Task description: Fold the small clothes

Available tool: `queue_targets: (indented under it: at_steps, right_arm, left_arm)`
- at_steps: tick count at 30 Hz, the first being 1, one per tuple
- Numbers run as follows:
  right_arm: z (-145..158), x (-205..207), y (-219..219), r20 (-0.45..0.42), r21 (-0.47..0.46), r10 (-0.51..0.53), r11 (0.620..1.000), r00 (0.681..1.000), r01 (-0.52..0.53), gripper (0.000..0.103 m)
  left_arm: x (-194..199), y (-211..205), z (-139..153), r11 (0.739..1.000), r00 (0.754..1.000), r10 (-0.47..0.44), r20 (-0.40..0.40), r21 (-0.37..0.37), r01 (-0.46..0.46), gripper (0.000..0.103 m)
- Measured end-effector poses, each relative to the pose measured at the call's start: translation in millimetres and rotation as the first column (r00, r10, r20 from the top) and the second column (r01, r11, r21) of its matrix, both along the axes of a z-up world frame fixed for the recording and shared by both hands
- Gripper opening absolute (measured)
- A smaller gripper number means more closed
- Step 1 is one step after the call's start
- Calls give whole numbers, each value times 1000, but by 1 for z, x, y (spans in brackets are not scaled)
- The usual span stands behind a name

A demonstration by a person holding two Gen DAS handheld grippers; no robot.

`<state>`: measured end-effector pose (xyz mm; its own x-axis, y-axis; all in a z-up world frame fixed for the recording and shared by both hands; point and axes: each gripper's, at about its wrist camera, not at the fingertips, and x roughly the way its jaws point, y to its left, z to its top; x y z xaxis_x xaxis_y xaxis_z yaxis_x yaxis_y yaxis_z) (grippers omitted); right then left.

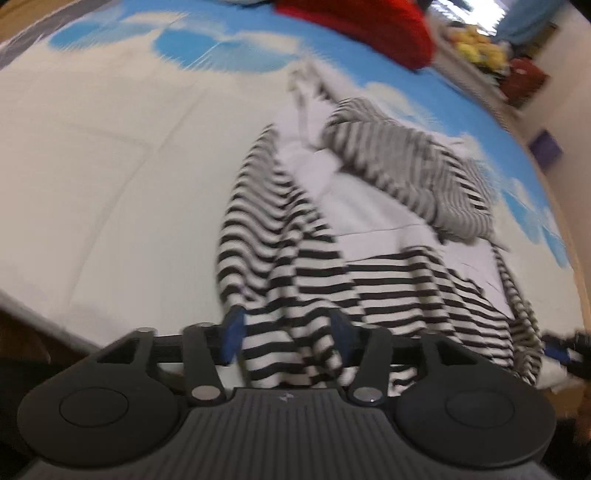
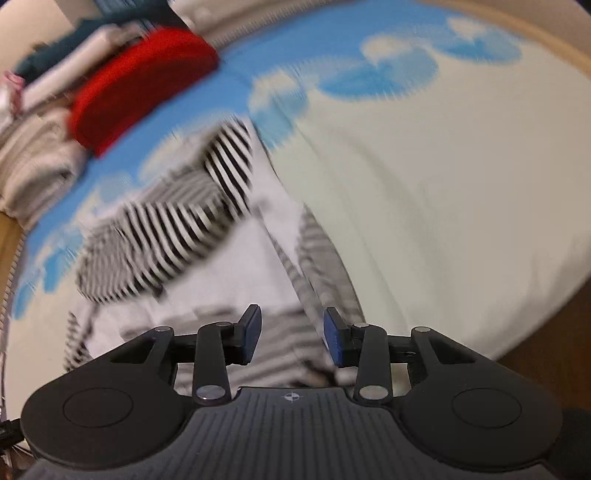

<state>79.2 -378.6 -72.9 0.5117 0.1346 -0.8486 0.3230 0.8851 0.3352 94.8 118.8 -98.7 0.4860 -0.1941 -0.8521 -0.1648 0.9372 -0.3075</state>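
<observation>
Two grippers over one striped garment on your bed.
Your left gripper stands parted, striped cloth between its pads, not pinched; your right gripper stands parted above the same crumpled garment.

Motion blur smears the striped garment and the bed's blue-and-white sheet. The red cloth is cut off by the top edge. Clutter beyond it is unreadable.
</observation>
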Motion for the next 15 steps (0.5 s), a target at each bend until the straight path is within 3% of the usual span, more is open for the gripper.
queue_targets:
  at_steps: [2, 9, 12, 13, 14, 15]
  right_arm:
    - [-7, -4, 5, -23, -27, 7, 1000, 1000, -8, 39]
    - [-30, -6, 10, -112, -66, 18, 998, 994, -25, 48]
    - [-40, -3, 10, -137, -70, 17, 997, 990, -26, 48]
    - [-42, -2, 12, -139, -75, 15, 997, 990, -26, 48]
    - [-43, -2, 12, -139, -79, 13, 997, 990, -25, 48]
    - [-44, -2, 13, -141, -81, 12, 996, 990, -24, 48]
  left_arm:
    - [5, 5, -2, 999, 999, 43, -2, -25, -43, 86]
    - [25, 1, -33, 992, 986, 73, -147, -93, -88, 87]
    - [28, -11, -39, 999, 987, 42, -156, -26, -46, 82]
    - [27, -13, -36, 999, 989, 34, -141, 11, -33, 54]
    - [25, -13, -34, 999, 991, 20, -133, 35, -15, 9]
    - [23, -10, -33, 999, 990, 14, -143, 32, -9, 9]
